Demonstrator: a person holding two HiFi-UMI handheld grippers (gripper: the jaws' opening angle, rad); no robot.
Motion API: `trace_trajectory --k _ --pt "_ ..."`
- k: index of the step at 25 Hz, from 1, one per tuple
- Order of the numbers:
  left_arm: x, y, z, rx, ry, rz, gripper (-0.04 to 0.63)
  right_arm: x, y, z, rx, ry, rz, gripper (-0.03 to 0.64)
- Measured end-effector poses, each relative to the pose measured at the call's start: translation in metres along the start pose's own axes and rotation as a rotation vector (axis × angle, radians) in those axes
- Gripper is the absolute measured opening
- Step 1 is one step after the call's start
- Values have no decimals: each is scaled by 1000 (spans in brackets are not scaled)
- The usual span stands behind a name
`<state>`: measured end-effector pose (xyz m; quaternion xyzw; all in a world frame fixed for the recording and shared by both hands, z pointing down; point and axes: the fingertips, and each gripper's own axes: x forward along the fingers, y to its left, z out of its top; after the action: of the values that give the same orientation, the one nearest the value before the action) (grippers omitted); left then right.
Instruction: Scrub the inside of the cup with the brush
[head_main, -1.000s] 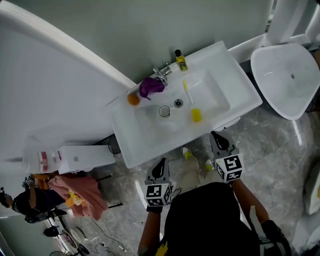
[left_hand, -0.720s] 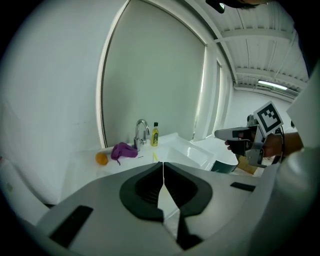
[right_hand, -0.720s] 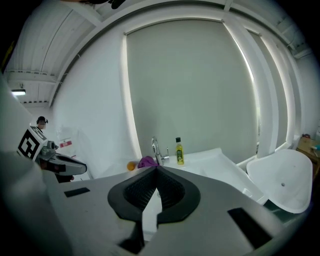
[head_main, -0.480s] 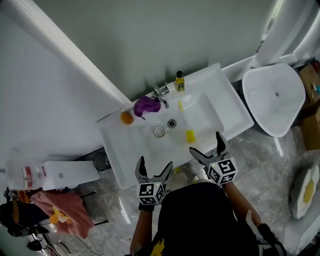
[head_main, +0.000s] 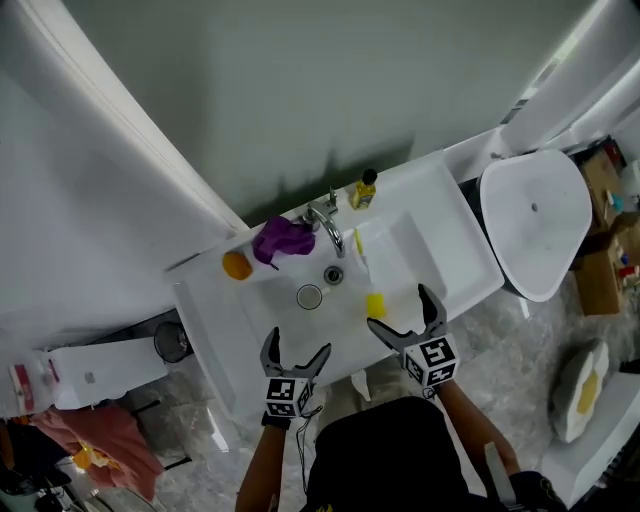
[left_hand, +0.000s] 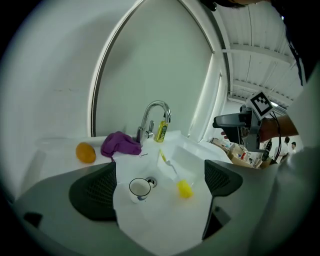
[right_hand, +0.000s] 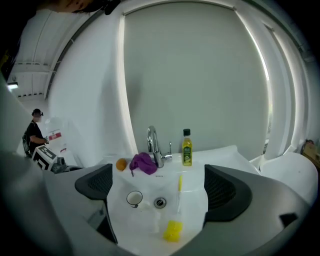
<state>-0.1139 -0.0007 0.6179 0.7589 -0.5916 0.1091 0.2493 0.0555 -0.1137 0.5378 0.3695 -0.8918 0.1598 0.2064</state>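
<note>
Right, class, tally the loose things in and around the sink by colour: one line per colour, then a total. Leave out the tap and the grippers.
Yellow: 2 (brush, bottle)
Purple: 1 (cloth)
Orange: 1 (round thing)
White: 1 (cup)
Total: 5
</note>
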Motion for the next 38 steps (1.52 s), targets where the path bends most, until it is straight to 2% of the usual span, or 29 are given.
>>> trace_trajectory --k 4,6,9,13,20,30,33,34,35,36,38 --pt "65 29 -34 67 -51 -13 541 63 -34 -31 -5 49 13 572" --pt "96 45 -61 102 -23 13 541 98 -50 -52 4 77 19 572" --pt "134 67 -99 75 27 52 541 145 -71 -79 39 107 10 572" --pt "170 75 -131 61 80 38 541 194 -88 -113 49 140 21 572" --pt "197 81 -150 68 62 43 541 235 -97 -149 63 183 28 572" --pt "206 79 -155 47 77 58 541 244 -103 -153 58 192 14 572" --pt "211 77 -154 77 96 56 543 243 -105 -163 51 242 -2 569" --pt "213 77 -156 98 114 55 543 242 -107 -169 50 275 -10 270" --pt "214 77 -158 116 134 50 448 241 -109 -174 62 298 -11 58" --pt "216 76 -160 125 149 39 414 241 -109 -177 81 309 -3 54" --pt "217 72 -161 119 167 17 411 241 -108 -175 89 308 16 54"
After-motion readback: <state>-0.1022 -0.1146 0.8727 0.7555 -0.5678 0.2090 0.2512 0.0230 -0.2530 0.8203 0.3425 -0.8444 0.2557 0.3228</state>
